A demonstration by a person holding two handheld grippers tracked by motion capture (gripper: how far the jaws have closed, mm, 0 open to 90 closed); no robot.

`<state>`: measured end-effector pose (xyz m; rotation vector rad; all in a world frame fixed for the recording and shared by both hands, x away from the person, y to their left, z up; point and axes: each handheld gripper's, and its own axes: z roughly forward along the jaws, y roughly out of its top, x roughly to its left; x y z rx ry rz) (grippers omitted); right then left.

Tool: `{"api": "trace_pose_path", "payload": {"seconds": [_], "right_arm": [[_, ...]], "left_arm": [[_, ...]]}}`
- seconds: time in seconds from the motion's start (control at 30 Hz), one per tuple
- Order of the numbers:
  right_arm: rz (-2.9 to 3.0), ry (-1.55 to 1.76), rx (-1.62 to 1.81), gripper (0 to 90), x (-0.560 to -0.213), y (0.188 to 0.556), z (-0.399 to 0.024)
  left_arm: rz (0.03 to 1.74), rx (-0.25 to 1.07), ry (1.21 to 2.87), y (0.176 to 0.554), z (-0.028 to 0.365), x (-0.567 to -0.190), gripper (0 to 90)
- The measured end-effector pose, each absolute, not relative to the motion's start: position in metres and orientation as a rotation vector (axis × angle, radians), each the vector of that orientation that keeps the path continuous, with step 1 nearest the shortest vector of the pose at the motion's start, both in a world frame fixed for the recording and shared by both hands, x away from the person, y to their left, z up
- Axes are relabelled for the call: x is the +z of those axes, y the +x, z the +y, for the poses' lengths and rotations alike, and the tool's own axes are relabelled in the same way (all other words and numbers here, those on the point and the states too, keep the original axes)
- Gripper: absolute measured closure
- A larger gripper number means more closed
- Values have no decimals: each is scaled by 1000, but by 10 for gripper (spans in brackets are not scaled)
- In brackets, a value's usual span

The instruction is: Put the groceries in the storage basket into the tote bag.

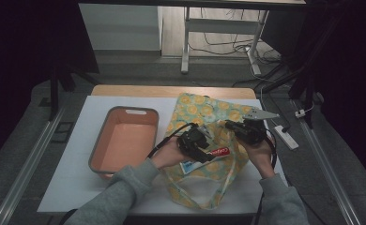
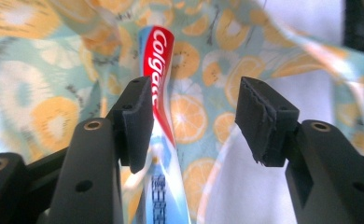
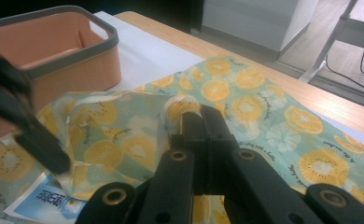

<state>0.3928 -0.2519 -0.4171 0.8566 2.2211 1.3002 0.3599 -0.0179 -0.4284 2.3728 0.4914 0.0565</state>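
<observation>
We pinch the bag point(image 3: 245, 100) rim with our right gripper point(image 3: 203, 123) (jaws closed), holding it up while our wide-open, empty left gripper point(image 2: 194, 116), frame centre, straddles the toothpaste point(image 2: 159, 70).

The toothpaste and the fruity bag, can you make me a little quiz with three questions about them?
1. True or false: the left gripper has its jaws open around the Colgate toothpaste tube.
2. What is the right gripper pinching? A) the orange basin B) the orange-print cloth bag C) a cable
3. Fill in: the orange basin lies to the ____ of the bag in the high view.

Key: 1 true. 2 B, the orange-print cloth bag. 3 left.
</observation>
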Motion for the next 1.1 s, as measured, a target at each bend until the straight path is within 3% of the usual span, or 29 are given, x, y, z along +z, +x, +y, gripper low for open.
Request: {"api": "trace_pose_path", "payload": {"seconds": [0.6,1.1], "right_arm": [[2233,884,1273,900,-422,392,-258],[2240,929,1276,899,-431,379,-277]], "left_arm": [[681,195,2277,352,78,-412,380],[693,184,2306,348,86,-419,312]]}}
